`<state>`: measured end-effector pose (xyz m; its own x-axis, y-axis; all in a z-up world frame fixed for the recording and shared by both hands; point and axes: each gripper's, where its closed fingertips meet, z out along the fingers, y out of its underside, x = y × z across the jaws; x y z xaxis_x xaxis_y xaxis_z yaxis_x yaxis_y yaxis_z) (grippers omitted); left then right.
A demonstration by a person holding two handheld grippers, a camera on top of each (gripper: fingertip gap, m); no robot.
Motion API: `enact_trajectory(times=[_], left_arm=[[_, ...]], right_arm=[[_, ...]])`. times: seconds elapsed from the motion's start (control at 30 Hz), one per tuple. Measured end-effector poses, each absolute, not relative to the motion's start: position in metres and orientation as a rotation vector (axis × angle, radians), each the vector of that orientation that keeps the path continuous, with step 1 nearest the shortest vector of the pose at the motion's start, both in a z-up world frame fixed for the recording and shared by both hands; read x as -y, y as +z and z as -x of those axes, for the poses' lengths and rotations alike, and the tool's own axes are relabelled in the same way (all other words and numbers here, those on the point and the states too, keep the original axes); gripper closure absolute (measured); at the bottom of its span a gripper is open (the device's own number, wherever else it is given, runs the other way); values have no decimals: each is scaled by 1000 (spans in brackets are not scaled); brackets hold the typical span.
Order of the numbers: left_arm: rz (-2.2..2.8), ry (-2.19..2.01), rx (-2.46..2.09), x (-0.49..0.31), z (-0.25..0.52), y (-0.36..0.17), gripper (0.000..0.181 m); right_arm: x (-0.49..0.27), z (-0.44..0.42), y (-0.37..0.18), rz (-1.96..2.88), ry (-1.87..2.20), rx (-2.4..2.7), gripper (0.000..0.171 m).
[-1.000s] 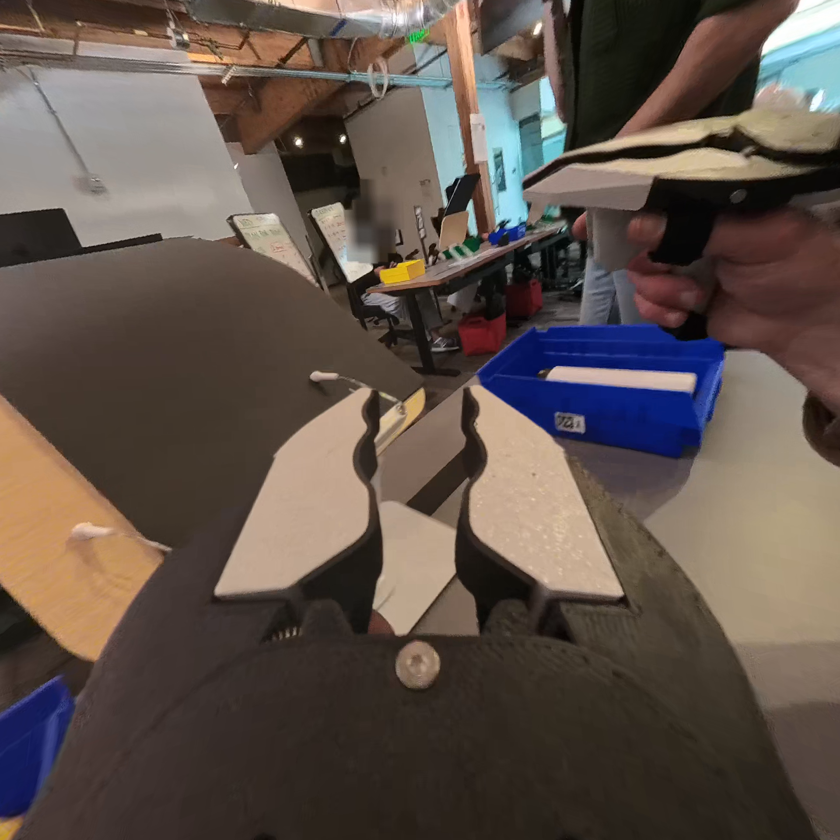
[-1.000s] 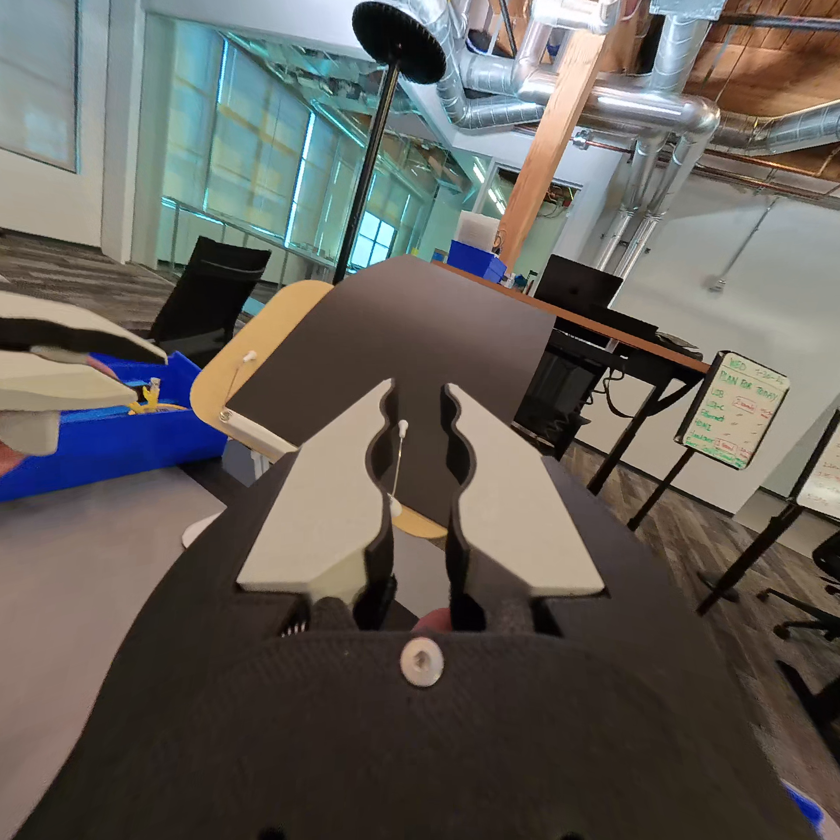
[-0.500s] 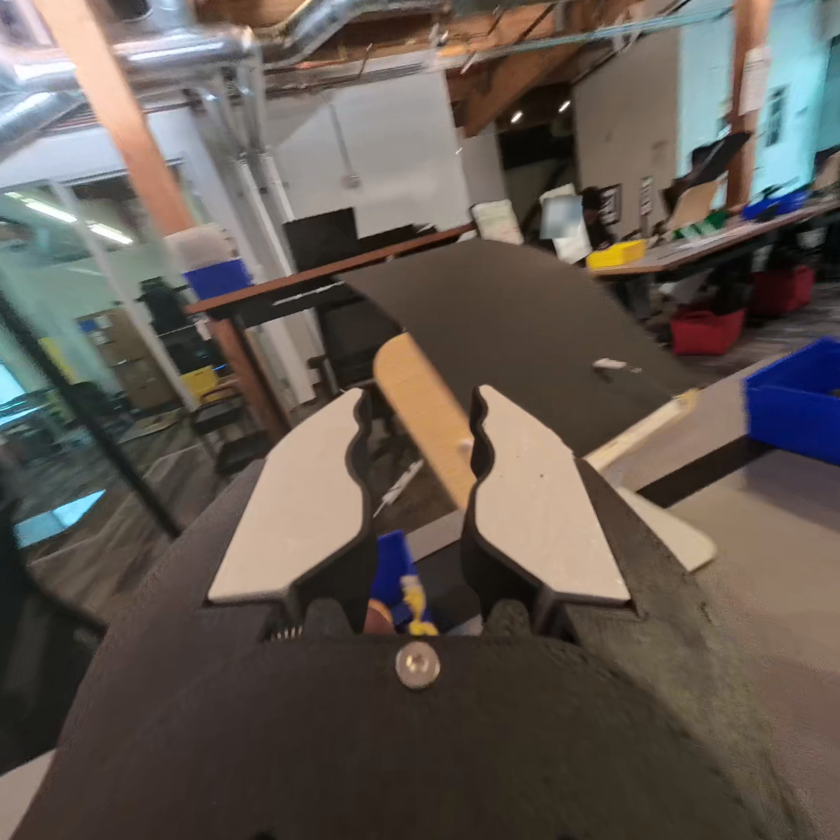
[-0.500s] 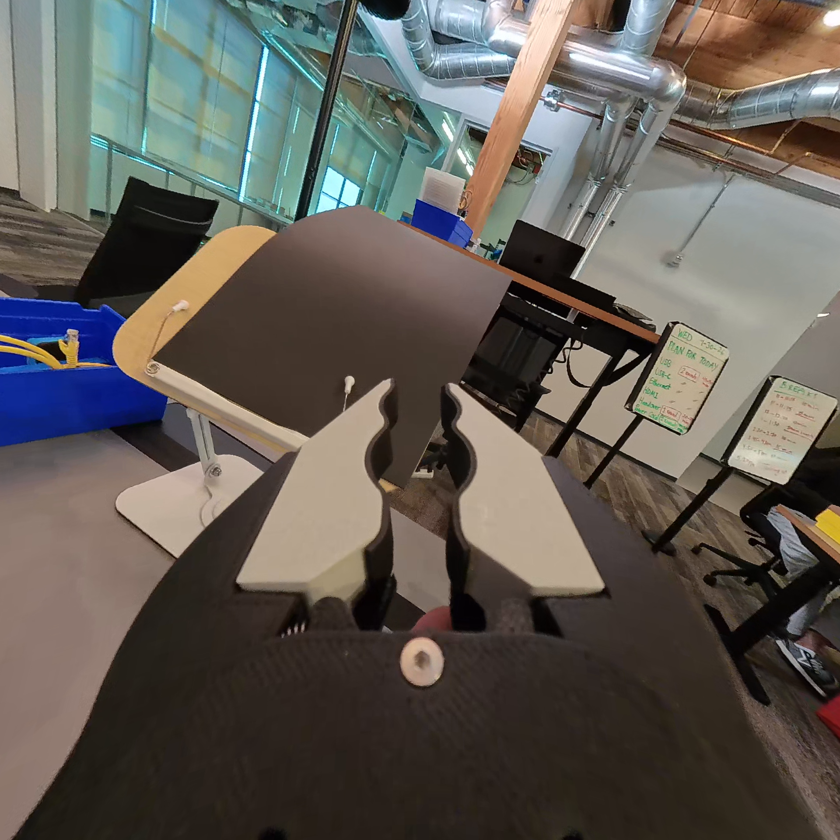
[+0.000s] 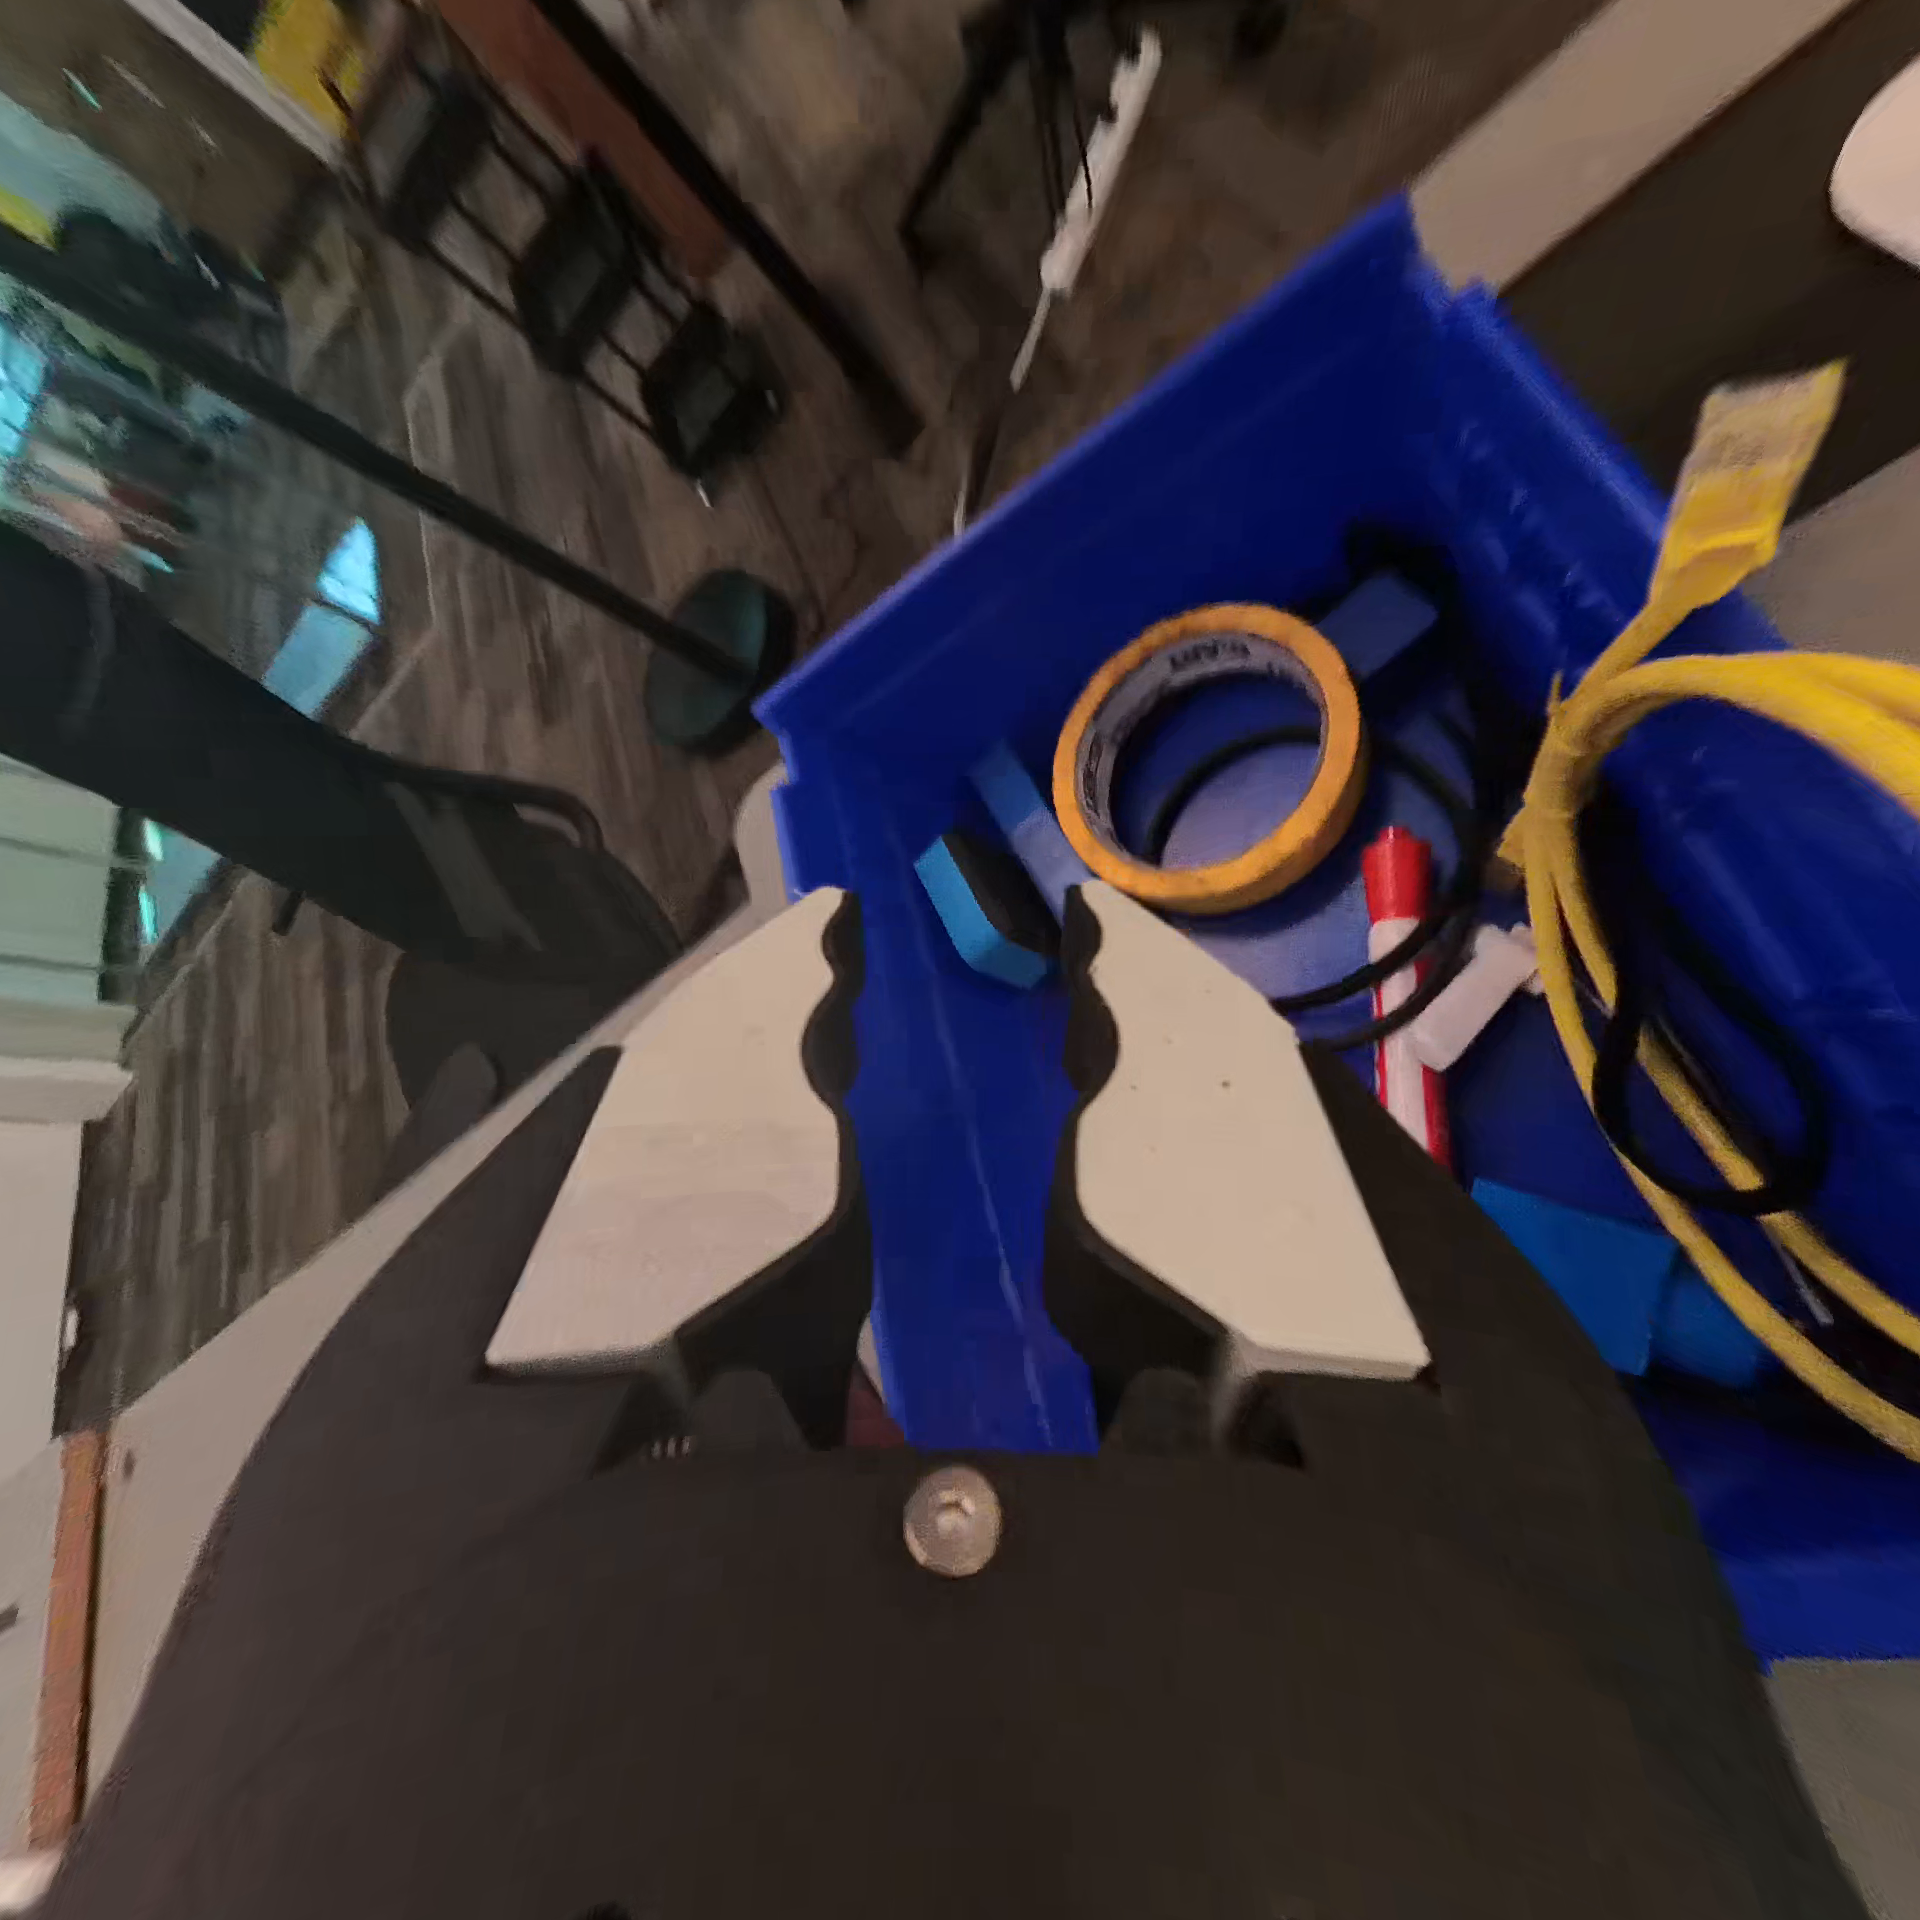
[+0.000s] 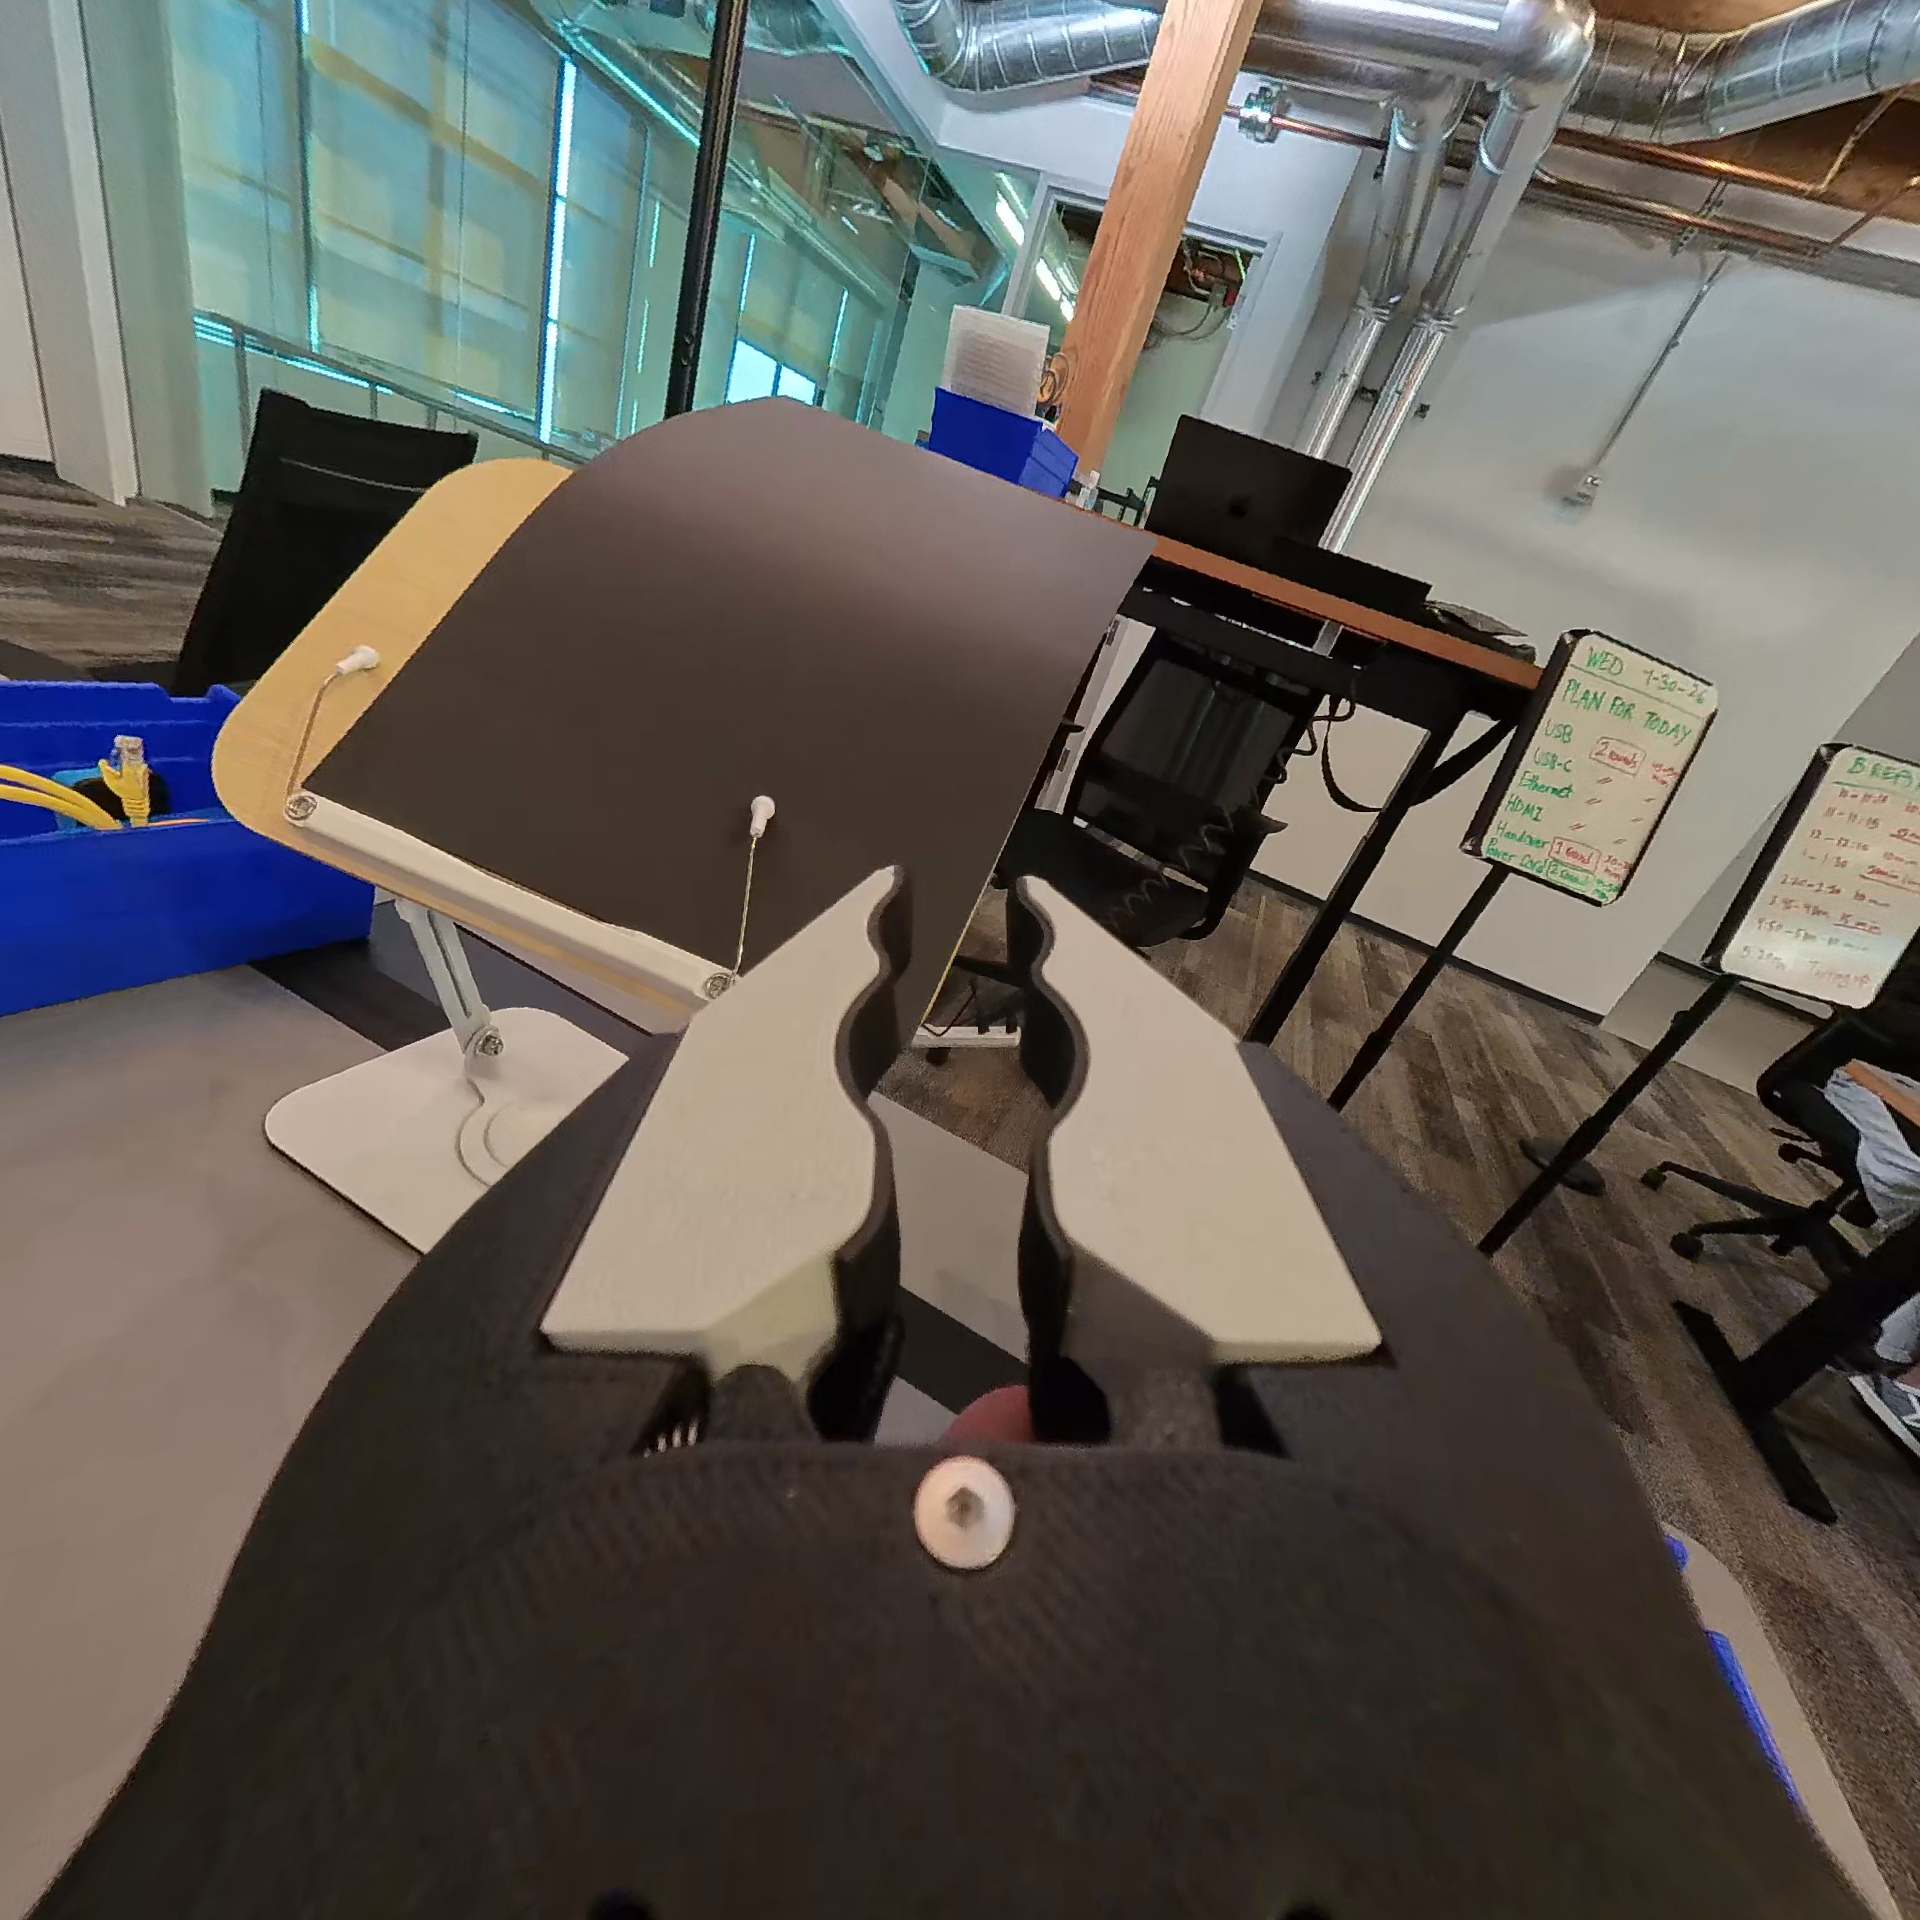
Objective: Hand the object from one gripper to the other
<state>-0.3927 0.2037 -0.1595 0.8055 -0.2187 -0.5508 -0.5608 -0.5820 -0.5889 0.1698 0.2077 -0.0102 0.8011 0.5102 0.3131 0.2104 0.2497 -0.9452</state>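
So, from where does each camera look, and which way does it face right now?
Left wrist view: sits on the left claw, tipped down into a blue bin holding a tape roll, a red marker and a yellow cable; its open grey fingers and black body show.
Right wrist view: sits on the right claw, facing level across the table to a tilted stand and the office; its open fingers show, with a fingertip between them.
Both share the blue bin and yellow cable.
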Motion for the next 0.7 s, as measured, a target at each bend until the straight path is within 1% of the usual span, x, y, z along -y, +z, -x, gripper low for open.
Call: enact_trajectory(times=[0.07,0.13,0.23,0.33,0.43,0.5,0.7], left_arm=[[2314,548,-497,-208,401,-185,144],[2416,444,-362,-212,402,-209,141],[2436,371,-170,-224,409,-232,137],[2409,475,-61,-231,428,-240,133],[2420,561,-52,-233,437,-245,130],[2420,535,-22,-237,438,-249,129],[2471,541,-2,-246,441,-268,134]], right_arm=[[-209,-165,-14,1338,223,670,156],[-209,-160,-17,1342,230,682,156],[-209,-156,-18,1340,241,691,156],[-208,-155,-17,1334,268,684,156],[-209,-157,-17,1334,276,679,156],[-209,-157,-17,1333,293,671,156],[-210,-154,-19,1334,303,675,156]])
